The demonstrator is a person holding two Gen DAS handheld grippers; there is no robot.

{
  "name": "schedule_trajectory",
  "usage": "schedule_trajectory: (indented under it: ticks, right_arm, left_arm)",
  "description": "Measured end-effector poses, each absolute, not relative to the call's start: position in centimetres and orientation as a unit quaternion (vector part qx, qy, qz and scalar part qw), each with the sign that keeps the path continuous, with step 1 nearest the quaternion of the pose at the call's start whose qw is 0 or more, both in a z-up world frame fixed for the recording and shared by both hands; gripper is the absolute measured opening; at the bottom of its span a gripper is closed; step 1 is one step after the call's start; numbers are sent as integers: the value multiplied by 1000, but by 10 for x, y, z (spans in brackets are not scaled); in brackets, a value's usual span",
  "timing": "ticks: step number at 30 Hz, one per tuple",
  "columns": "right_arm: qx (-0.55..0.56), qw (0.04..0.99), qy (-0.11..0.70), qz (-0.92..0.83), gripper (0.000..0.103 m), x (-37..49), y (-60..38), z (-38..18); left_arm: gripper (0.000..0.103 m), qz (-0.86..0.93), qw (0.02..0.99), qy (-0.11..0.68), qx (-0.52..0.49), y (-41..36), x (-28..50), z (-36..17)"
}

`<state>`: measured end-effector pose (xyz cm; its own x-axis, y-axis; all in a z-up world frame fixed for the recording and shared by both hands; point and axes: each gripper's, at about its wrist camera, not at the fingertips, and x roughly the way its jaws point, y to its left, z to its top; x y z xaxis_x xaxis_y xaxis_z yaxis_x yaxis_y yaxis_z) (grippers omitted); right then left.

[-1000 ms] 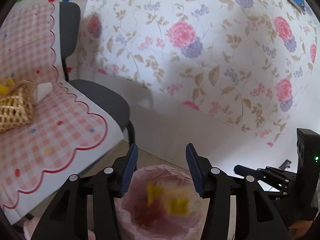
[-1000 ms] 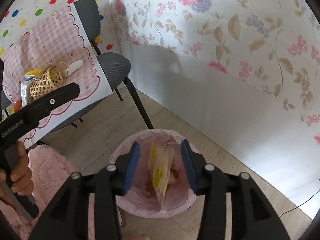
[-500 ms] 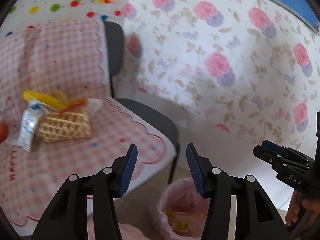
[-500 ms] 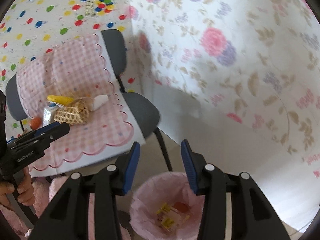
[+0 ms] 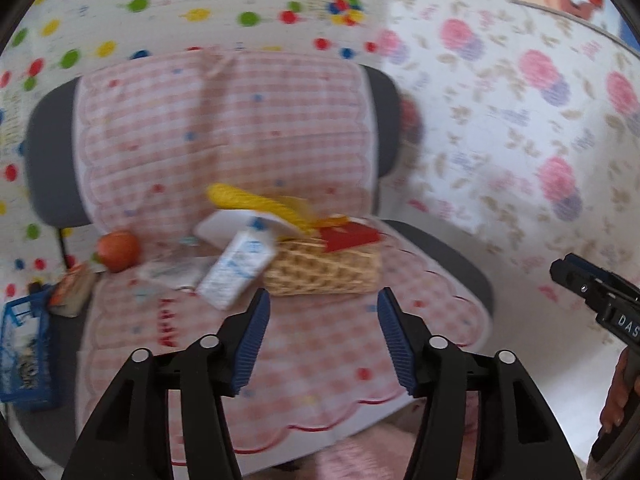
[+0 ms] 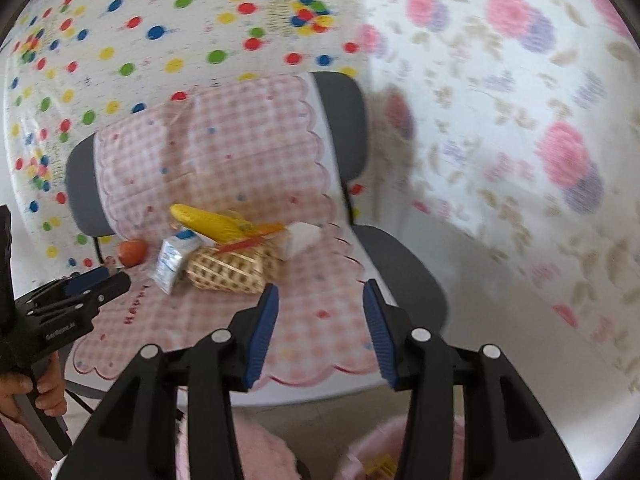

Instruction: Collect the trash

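- The trash left to collect sits in a cluster around the wicker basket [image 5: 324, 270], at the middle of the left wrist view, on the pink checked cloth [image 5: 320, 352] that covers the chair seats.
- A white-and-blue carton [image 5: 236, 272] leans against the basket's left side; a yellow wrapper [image 5: 248, 200] and a red piece [image 5: 352, 236] lie on top of it. A flat clear wrapper [image 5: 172, 272] lies left of the carton, and an orange round fruit [image 5: 118, 245] sits further left.
- The bin with its pink liner [image 6: 384, 456] shows only at the bottom edge of the right wrist view, below the chair's front edge, with some yellow scraps inside.
- The left gripper [image 5: 320, 336] has its blue fingers [image 5: 252, 336] spread wide with nothing between them, pointing at the gap just below the basket.
- The right gripper [image 6: 318, 328] is likewise wide open and empty, aimed at the cloth to the lower right of the basket.
- Judgement: the step in hand is the reach for the next piece. The carton looks the easiest pick for the left gripper: stiff, raised on one edge, and nearest its fingers.
- Approach it across its narrow faces, and close firmly but not crushingly, since it may hold liquid.
- Keep the lower finger off the cloth so the fabric is not pinched and dragged, and avoid nudging the basket.
- The view is blurred, so settle before closing.
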<state>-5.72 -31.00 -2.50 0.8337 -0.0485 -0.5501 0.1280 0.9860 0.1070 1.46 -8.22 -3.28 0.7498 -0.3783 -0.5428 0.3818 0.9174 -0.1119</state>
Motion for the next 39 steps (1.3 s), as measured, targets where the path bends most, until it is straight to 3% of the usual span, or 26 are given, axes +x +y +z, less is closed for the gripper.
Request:
schedule_trajectory:
  ticks: [7, 10, 19, 25, 39]
  right_arm:
    - [58, 956, 287, -3, 48, -16, -287, -24]
    - [54, 954, 294, 18, 48, 2, -279, -28]
    - [32, 949, 310, 56, 48, 60, -251, -41]
    - [31, 944, 322, 60, 35, 104, -254, -50]
    - [13, 925, 365, 106, 33, 195, -232, -74]
  left_arm:
    - [65, -144, 947, 287, -11, -31, 37, -28]
    - [74, -130, 949, 287, -19, -17, 48, -30]
    - [74, -92, 945, 312, -23, 7, 88, -54]
    - [74, -84, 942, 324, -25, 16, 115, -68]
    - [72, -43, 941, 333, -35, 53, 175, -85]
